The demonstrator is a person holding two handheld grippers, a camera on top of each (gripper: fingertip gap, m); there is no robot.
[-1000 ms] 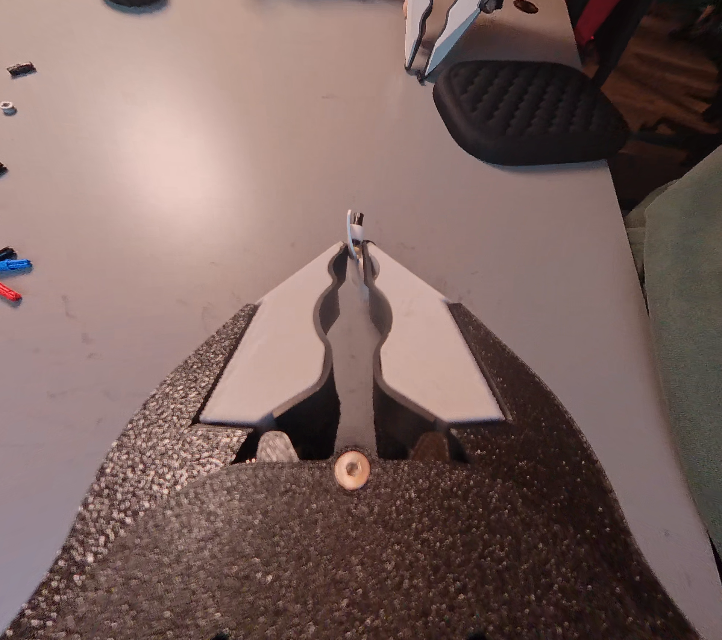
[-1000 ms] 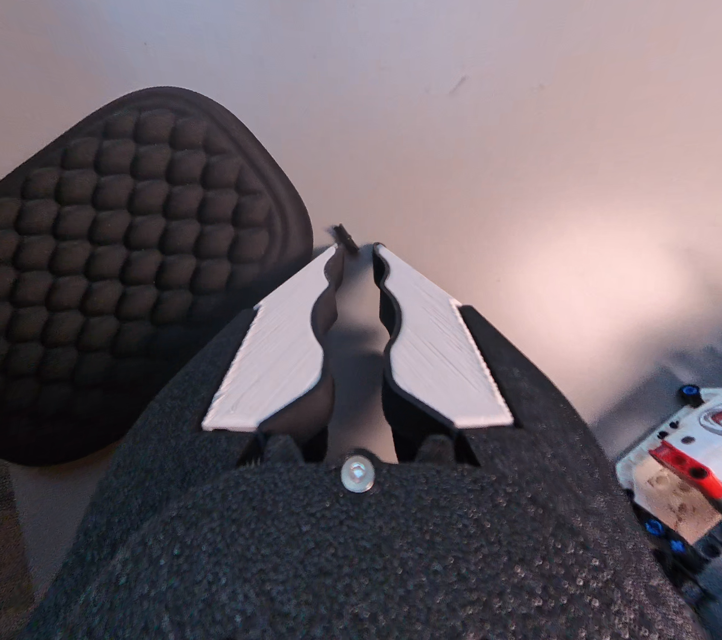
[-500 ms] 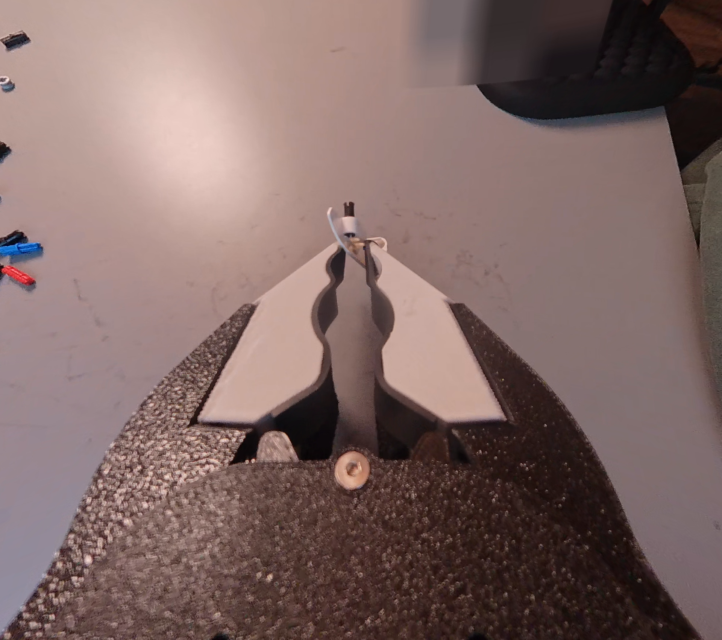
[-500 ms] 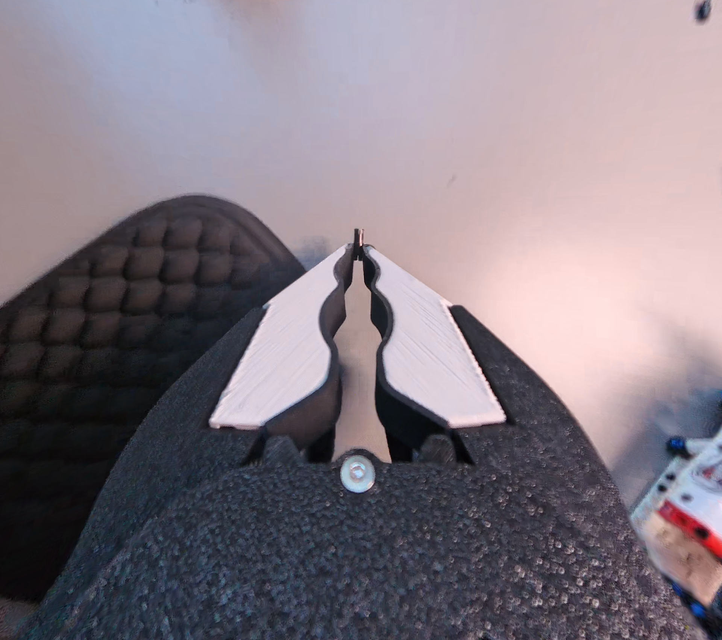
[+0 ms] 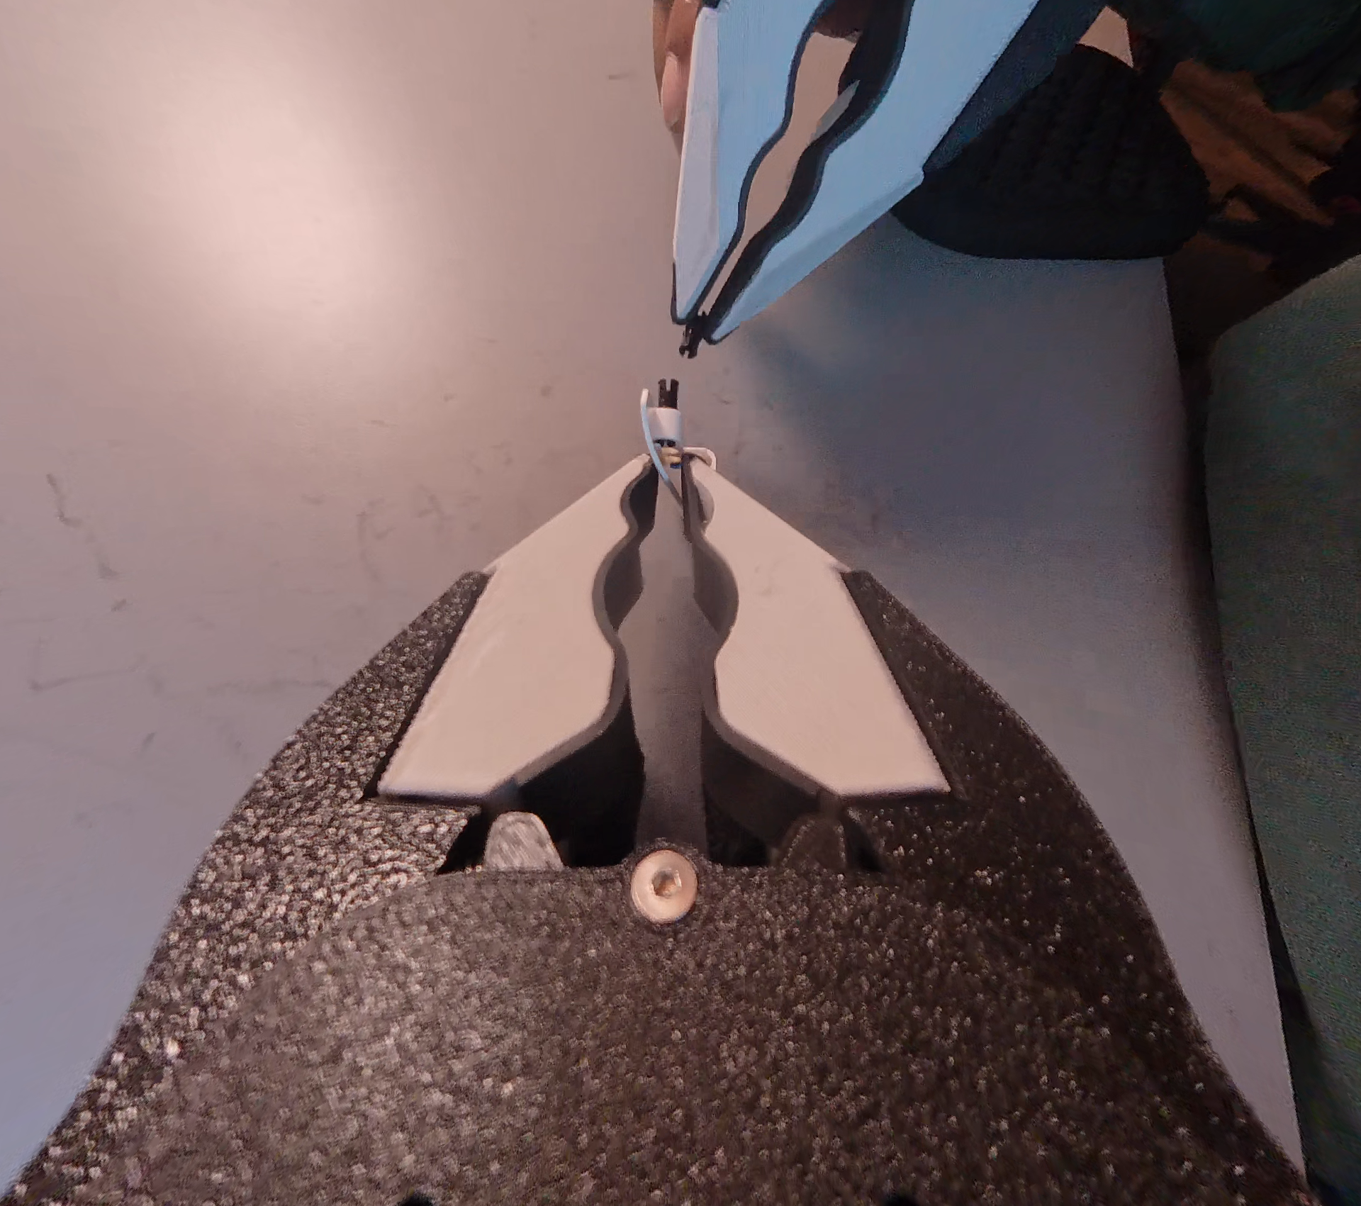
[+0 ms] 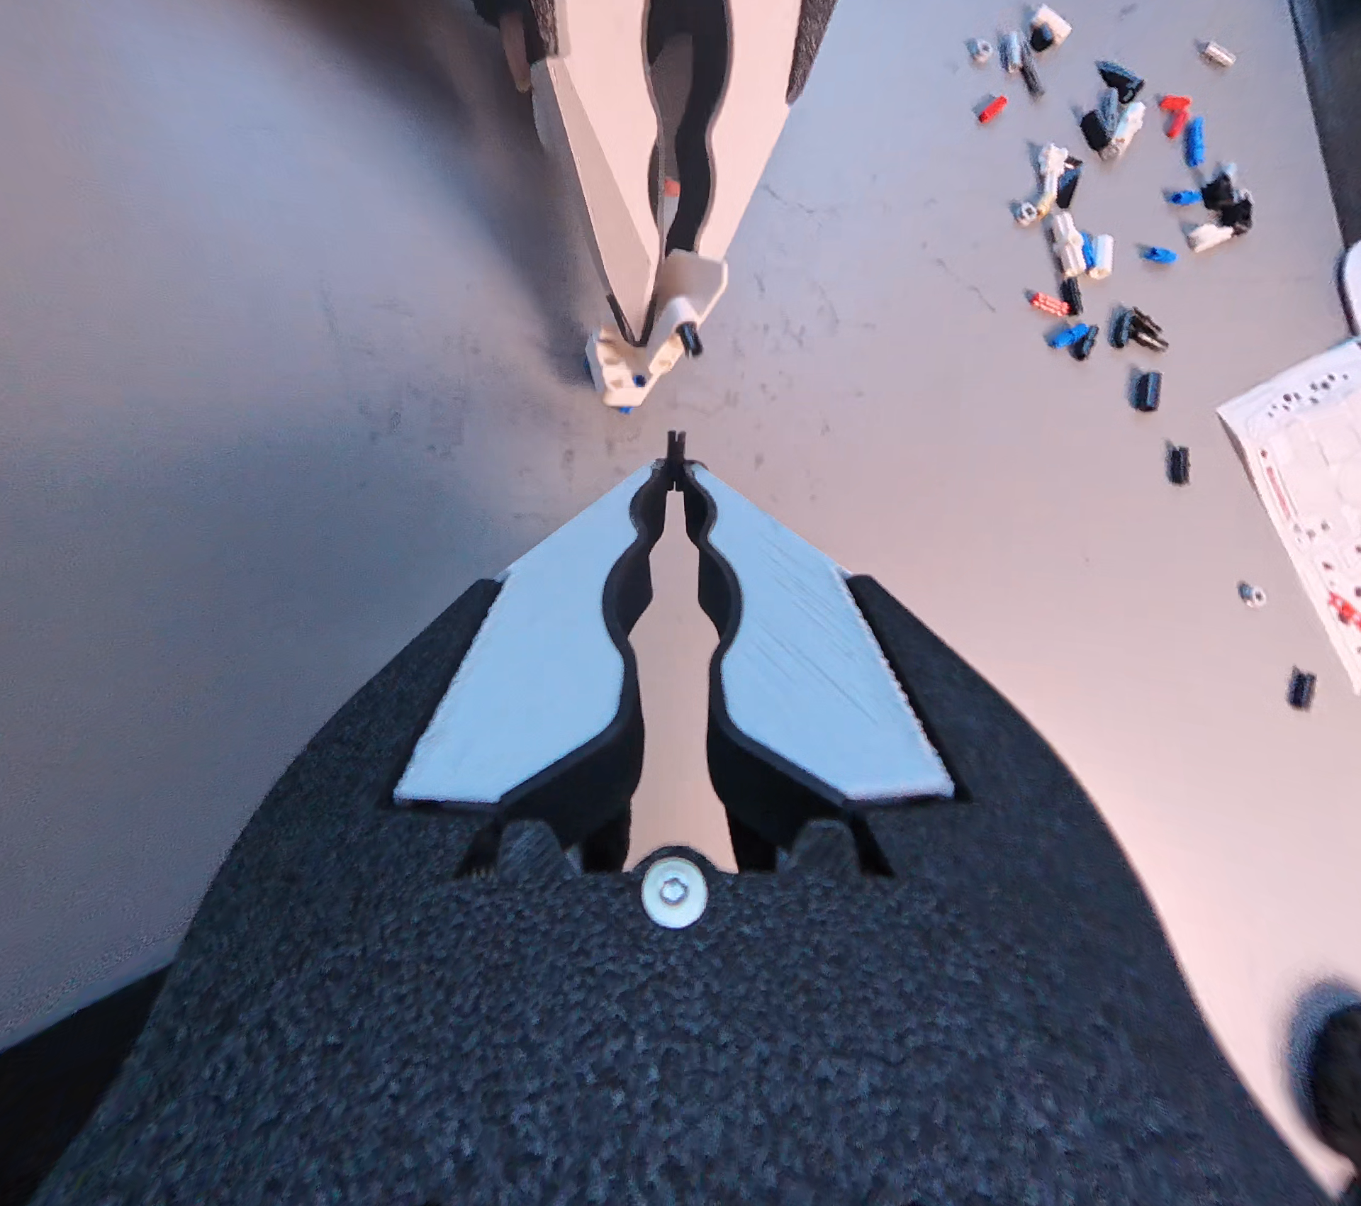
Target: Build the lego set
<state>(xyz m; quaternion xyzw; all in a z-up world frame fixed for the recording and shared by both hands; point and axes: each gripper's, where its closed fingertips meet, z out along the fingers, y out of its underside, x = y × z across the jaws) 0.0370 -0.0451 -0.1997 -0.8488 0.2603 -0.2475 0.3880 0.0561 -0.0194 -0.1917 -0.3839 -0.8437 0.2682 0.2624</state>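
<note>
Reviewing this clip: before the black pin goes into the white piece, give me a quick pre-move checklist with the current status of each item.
1. Right gripper shut on the black pin, pin tip sticking out past the fingers: ok.
2. Left gripper shut on the white lego assembly: ok.
3. Pin and assembly apart, a gap showing in both views: ok, nothing jammed yet.
4. Pin lined up with a free hole: cannot tell; no open hole shows, and one black pin already sits in the assembly.
5. Space between the two grippers free of loose parts; the loose pieces lie off to the side on the table: ok.
</note>
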